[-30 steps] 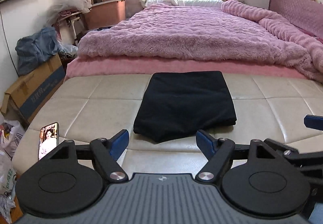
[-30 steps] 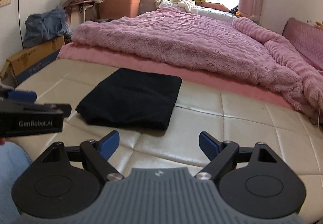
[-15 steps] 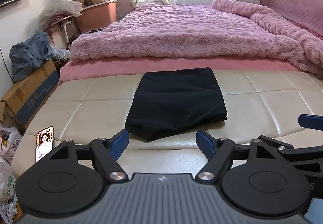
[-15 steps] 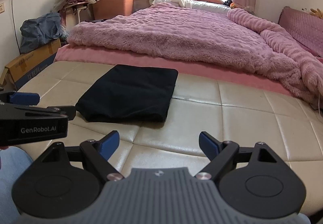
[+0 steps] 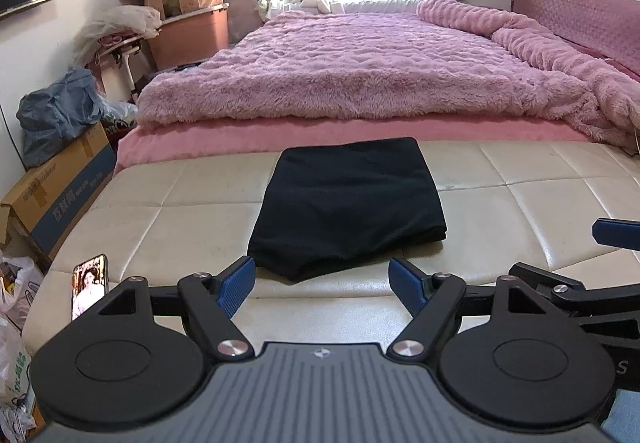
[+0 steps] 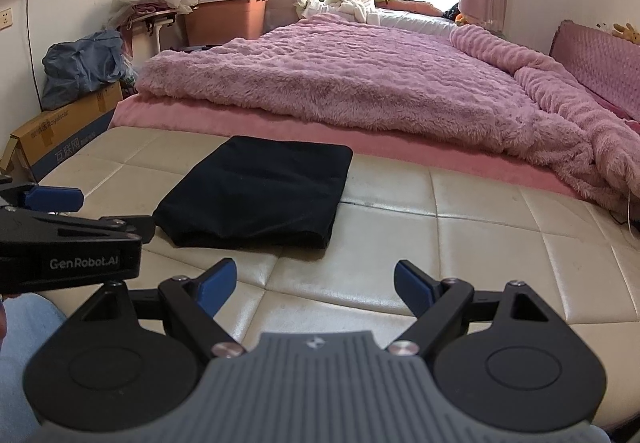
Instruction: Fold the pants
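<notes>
Over the last second both grippers draw back from the bench (image 5: 168,215) and rise a little, so more of its cream cushion shows between them and the cloth than before. The pants (image 5: 344,203) themselves do not change: they lie in the same place, as the same compact black rectangle, with no edge lifted. My judgement is that the folding is finished, or nearly so, and the hands are retreating after the last fold; nothing in the shape asks for another grip, though the near left corner bulges slightly and could be pressed flat.

The pants rest on the middle of the bench, their far edge close to the pink bed (image 5: 360,83) behind it.

The left gripper (image 5: 322,285) hovers just in front of the near edge of the pants, centred on it, not touching. Its jaws stand wide apart and hold nothing.

The right gripper (image 6: 314,289) is farther to the right, so the pants (image 6: 256,191) lie ahead and to the left of its jaws, with bare cushion between. These jaws are also spread wide and empty.

A phone (image 5: 90,285) lies near the left end of the bench, well apart from the pants.
</notes>
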`<control>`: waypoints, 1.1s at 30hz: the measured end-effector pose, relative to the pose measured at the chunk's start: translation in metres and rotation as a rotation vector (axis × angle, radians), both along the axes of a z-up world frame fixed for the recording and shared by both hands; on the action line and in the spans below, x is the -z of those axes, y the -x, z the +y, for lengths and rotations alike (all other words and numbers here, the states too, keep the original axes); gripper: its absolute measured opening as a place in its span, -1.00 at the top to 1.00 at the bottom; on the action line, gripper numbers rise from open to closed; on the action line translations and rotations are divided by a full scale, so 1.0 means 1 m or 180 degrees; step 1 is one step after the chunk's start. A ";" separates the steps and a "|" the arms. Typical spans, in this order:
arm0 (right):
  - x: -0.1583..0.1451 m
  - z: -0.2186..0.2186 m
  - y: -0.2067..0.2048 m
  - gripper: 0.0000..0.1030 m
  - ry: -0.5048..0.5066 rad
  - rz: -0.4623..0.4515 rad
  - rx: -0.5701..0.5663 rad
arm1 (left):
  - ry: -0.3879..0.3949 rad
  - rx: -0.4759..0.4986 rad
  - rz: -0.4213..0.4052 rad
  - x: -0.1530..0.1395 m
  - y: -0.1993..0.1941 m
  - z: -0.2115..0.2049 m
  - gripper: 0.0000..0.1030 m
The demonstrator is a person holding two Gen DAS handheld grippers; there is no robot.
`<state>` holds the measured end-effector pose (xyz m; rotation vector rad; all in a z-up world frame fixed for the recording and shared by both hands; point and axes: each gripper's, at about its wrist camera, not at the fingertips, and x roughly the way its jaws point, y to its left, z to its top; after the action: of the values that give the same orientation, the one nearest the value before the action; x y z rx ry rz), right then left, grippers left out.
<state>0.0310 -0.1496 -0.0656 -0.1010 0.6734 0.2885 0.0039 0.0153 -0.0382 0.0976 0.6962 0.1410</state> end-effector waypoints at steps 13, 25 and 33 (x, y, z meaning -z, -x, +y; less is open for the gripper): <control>-0.006 -0.004 0.008 -0.59 -0.0006 -0.0133 0.0033 | 0.0045 0.0007 -0.0042 -0.003 0.002 -0.001 -0.73; -0.006 -0.003 0.008 -0.59 0.0000 -0.0135 0.0027 | 0.0072 0.0001 -0.0056 -0.005 0.003 0.001 -0.73; -0.007 -0.003 0.008 -0.59 0.0003 -0.0135 0.0027 | 0.0101 0.0001 -0.0058 -0.006 0.003 0.000 -0.73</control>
<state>0.0226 -0.1529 -0.0588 -0.1048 0.6318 0.2773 0.0013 0.0155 -0.0318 0.0659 0.6800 0.1304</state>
